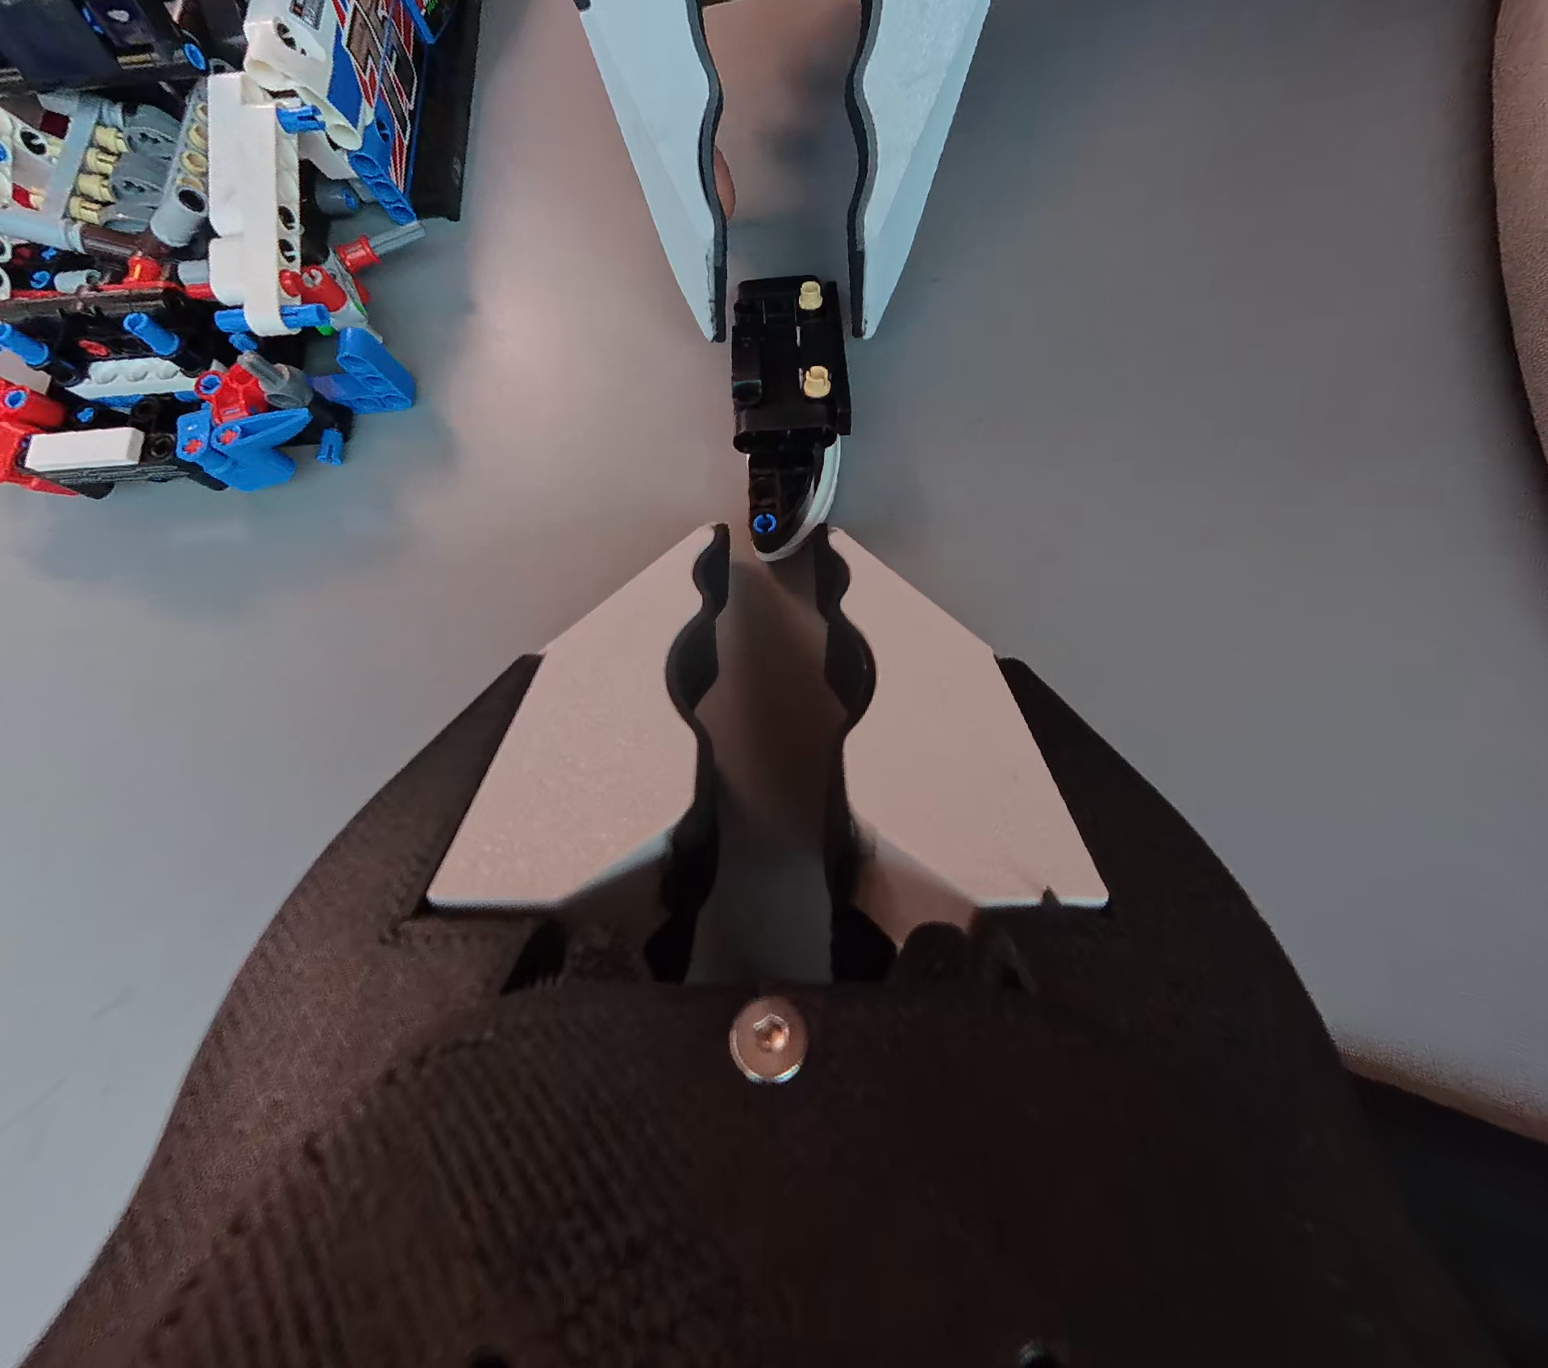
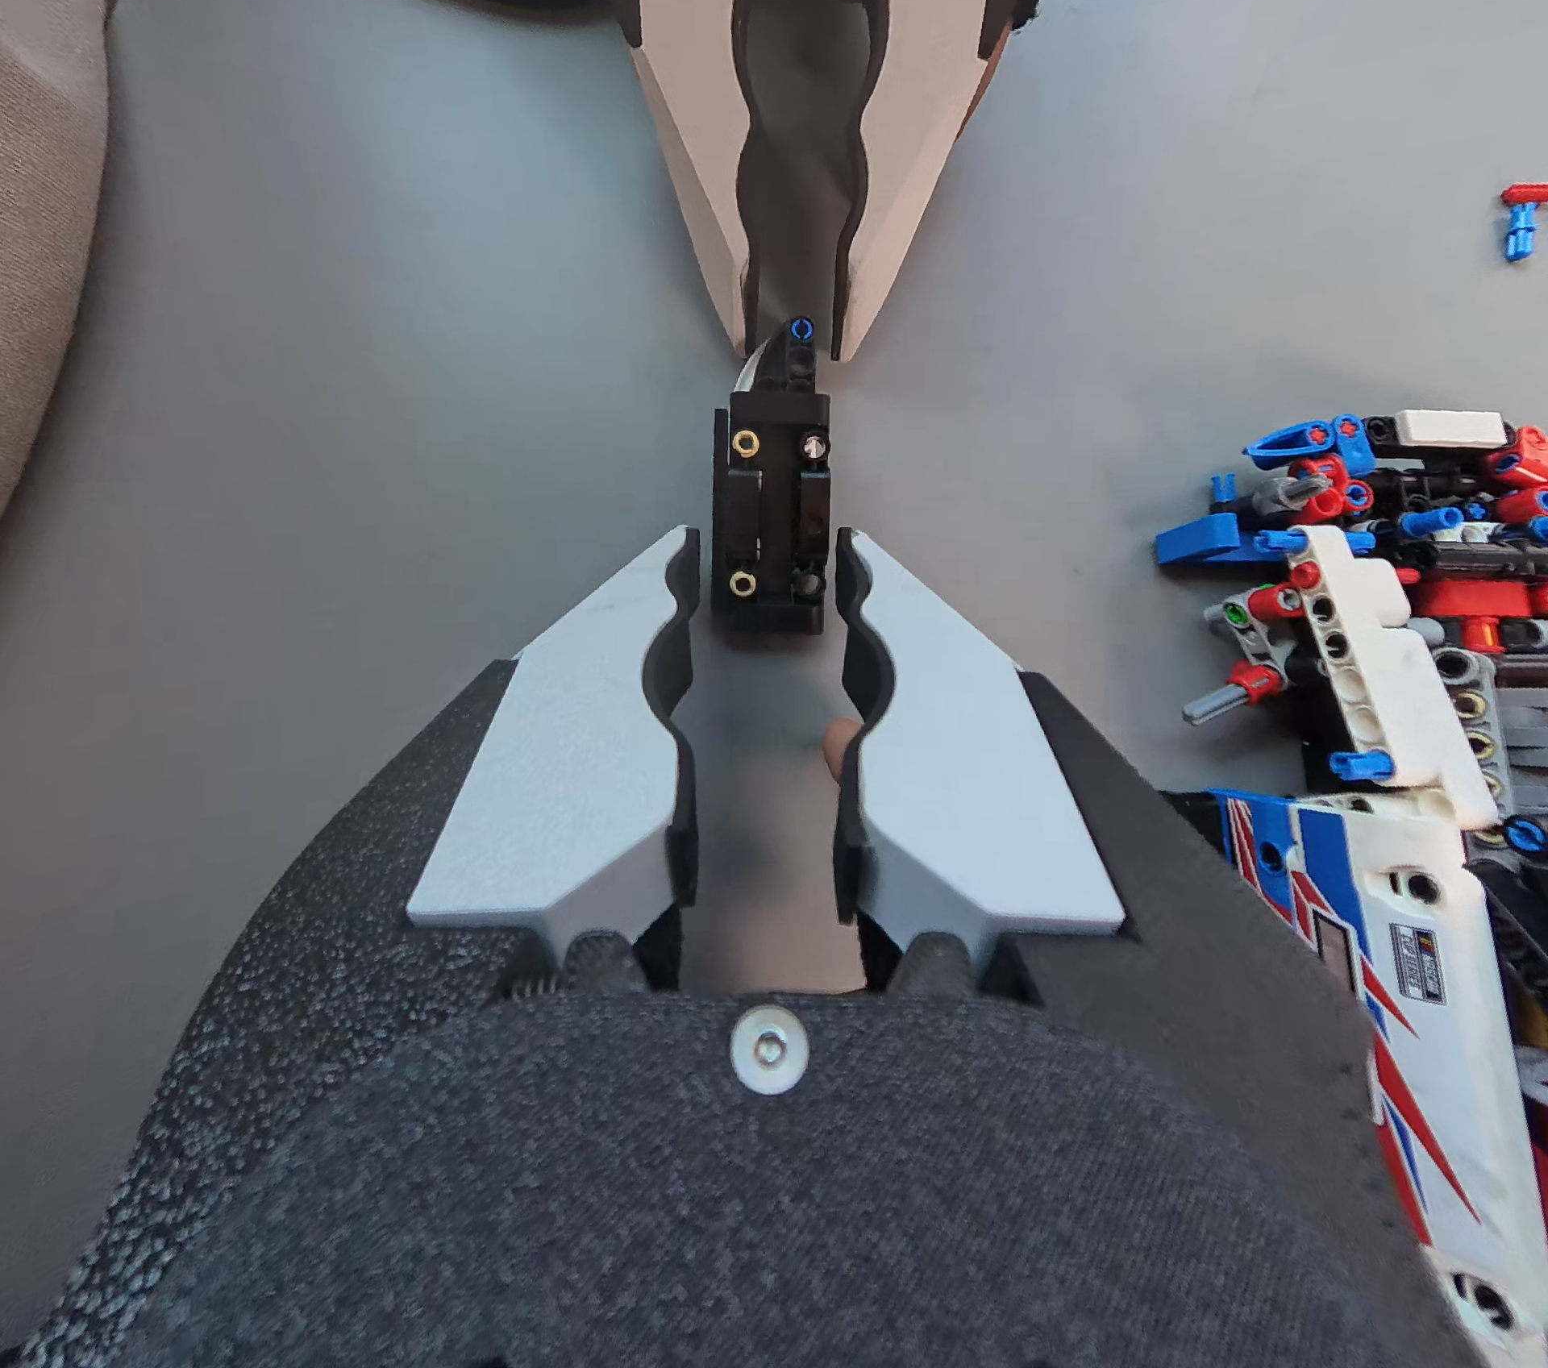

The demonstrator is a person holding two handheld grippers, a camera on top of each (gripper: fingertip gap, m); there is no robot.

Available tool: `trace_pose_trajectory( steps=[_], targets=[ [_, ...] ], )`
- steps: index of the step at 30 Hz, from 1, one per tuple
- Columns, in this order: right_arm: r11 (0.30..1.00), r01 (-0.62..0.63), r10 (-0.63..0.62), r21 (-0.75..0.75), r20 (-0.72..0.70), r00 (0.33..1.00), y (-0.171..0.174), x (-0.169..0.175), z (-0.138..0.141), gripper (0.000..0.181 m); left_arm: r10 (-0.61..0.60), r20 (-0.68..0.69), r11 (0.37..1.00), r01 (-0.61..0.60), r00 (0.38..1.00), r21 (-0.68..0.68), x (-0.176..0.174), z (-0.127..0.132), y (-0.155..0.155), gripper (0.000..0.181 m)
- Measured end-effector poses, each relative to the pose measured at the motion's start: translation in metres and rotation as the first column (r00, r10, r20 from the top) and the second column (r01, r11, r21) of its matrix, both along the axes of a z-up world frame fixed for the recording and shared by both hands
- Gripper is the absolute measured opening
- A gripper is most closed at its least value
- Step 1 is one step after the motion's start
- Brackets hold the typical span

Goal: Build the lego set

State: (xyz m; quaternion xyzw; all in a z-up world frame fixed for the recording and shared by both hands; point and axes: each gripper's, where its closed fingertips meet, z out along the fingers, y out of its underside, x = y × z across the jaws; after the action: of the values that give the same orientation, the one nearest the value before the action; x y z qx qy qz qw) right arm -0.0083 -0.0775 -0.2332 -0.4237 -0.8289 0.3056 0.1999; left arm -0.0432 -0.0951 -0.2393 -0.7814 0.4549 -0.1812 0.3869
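A small black lego sub-assembly (image 1: pixel 787 365) with tan pins, a blue pin and a white curved piece at its narrow end hangs between my two grippers, which face each other. In the right wrist view my right gripper (image 2: pixel 766 532) is shut on the wide end of the sub-assembly (image 2: pixel 771 515). My left gripper (image 1: pixel 775 532) is closed on the narrow end with the blue pin. The right gripper also shows in the left wrist view (image 1: pixel 787 333), and the left gripper in the right wrist view (image 2: pixel 792 349).
A large part-built red, white and blue lego car (image 1: pixel 276 172) lies on the grey table (image 1: pixel 1173 406), left in the left wrist view, right in the right wrist view (image 2: pixel 1382 658). A loose red and blue pin piece (image 2: pixel 1520 226) lies apart. A beige cushion (image 2: pixel 42 155) borders the table. Some 5 centimetres of space lies between my two pairs of fingers.
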Motion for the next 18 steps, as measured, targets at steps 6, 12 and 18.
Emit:
trace_pose_trajectory(
  steps=[6, 12, 18],
  targets=[
    [1.000, 0.003, -0.003, 0.001, -0.020, 1.000, -0.0045, -0.0052, 0.0052, 0.039, -0.003, -0.010, 1.000, 0.003, 1.000, 0.006, 0.0006, -0.0007, -0.0003, 0.013],
    [1.000, -0.003, 0.003, 0.003, 0.013, 1.000, -0.0082, -0.0075, -0.0031, 0.025, -0.003, -0.016, 1.000, 0.003, 1.000, 0.013, 0.0008, -0.0011, 0.0001, 0.012],
    [1.000, 0.008, -0.008, 0.018, 0.022, 1.000, -0.0054, -0.0078, -0.0045, 0.025, -0.003, -0.016, 1.000, 0.003, 1.000, 0.013, 0.0006, -0.0012, 0.0004, 0.012]
  ],
)
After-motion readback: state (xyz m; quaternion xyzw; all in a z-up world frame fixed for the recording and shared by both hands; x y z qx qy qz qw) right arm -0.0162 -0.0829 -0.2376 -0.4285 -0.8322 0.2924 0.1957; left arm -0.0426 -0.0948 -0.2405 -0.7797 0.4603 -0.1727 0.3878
